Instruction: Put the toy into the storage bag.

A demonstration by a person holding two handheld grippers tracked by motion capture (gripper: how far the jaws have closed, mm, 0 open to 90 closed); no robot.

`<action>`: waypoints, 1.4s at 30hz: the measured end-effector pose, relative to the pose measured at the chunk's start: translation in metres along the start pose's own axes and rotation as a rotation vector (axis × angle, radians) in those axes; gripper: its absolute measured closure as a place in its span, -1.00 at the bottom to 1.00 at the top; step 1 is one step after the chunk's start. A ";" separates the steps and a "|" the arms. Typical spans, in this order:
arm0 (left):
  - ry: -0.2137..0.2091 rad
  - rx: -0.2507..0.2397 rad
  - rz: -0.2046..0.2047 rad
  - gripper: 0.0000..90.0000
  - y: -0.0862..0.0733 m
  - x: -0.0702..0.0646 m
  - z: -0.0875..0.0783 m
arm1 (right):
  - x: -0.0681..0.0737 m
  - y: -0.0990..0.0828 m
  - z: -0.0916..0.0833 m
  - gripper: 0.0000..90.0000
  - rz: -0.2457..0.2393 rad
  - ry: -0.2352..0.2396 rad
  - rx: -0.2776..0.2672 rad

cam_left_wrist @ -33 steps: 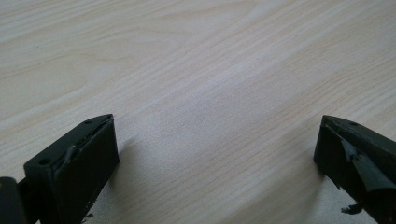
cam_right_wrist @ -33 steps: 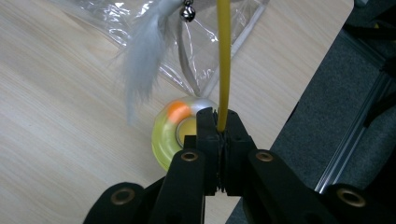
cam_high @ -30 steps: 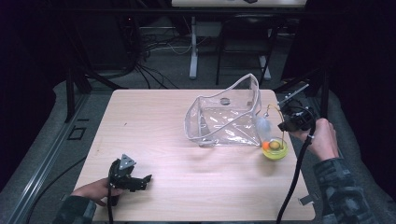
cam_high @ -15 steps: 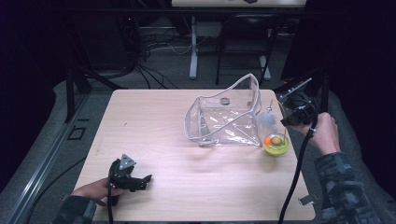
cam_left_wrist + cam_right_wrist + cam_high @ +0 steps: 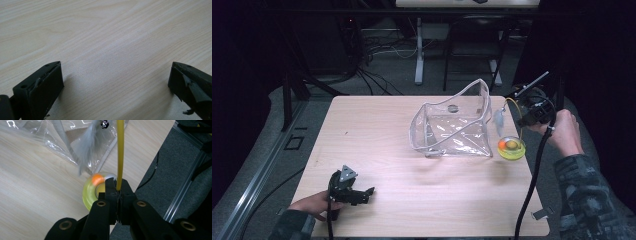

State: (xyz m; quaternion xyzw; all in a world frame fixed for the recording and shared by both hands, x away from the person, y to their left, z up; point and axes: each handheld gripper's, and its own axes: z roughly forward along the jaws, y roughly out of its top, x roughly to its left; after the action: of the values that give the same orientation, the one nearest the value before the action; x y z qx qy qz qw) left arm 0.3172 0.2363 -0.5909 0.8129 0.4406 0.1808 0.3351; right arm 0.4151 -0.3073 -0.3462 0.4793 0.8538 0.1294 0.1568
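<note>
My right gripper (image 5: pixel 526 114) (image 5: pixel 117 185) is shut on a thin yellow wand (image 5: pixel 120 150) at the table's right edge. The wand (image 5: pixel 513 106) bends over to a grey feather (image 5: pixel 499 121) (image 5: pixel 87 147) with a small bell (image 5: pixel 105 123). Below the gripper is the toy's round yellow base (image 5: pixel 511 147) (image 5: pixel 90 192) with an orange ball in it; I cannot tell whether it touches the table. A clear plastic bag (image 5: pixel 454 125) (image 5: pixel 37 135) stands open just left of the toy. My left gripper (image 5: pixel 362 192) (image 5: pixel 116 77) rests open on the front left of the table, nothing between its fingers.
The light wooden table (image 5: pixel 377 130) (image 5: pixel 100 37) has bare wood across its left half and front. A black cable (image 5: pixel 532 180) trails from the right gripper over the right edge. Dark floor with cables and stand legs (image 5: pixel 418 55) lies beyond the far edge.
The right gripper has risen and moved a little toward the far side with the wand in it; the yellow base shifted the same way. The left gripper has stayed put.
</note>
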 end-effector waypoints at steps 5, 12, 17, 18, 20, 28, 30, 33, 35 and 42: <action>0.000 -0.002 -0.002 -1.00 0.000 0.000 0.000 | -0.002 0.004 -0.005 0.97 -0.007 0.004 0.011; 0.001 -0.002 -0.002 -1.00 0.000 0.000 0.000 | -0.007 0.010 -0.011 0.97 -0.012 0.007 0.033; 0.000 -0.002 -0.002 -1.00 0.000 0.000 0.000 | -0.009 0.012 -0.016 0.97 -0.012 0.004 0.038; 0.001 -0.002 -0.002 -1.00 0.000 0.000 0.000 | -0.009 0.013 -0.017 0.97 -0.007 0.005 0.036; 0.001 -0.003 -0.002 -1.00 0.000 0.000 0.000 | -0.009 0.015 -0.020 0.97 -0.008 0.002 0.035; 0.000 -0.002 -0.002 -1.00 0.000 0.000 0.000 | -0.012 0.024 -0.036 0.97 -0.012 -0.014 0.020; 0.000 -0.002 -0.002 -1.00 0.000 0.000 0.000 | -0.011 0.025 -0.039 0.97 -0.020 -0.019 0.017; 0.000 -0.002 -0.003 -1.00 0.000 0.000 0.000 | -0.011 0.026 -0.042 0.97 -0.020 -0.019 0.015; 0.001 -0.001 -0.001 -1.00 0.000 0.000 0.000 | -0.011 0.028 -0.044 0.97 -0.022 -0.023 0.017; 0.000 -0.002 -0.002 -1.00 0.000 0.000 0.000 | -0.011 0.033 -0.054 0.97 -0.031 -0.030 0.017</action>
State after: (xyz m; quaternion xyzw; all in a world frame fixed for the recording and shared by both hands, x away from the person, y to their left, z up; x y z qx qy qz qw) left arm 0.3172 0.2362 -0.5911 0.8122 0.4413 0.1810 0.3358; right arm 0.4247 -0.3037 -0.2834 0.4691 0.8598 0.1124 0.1677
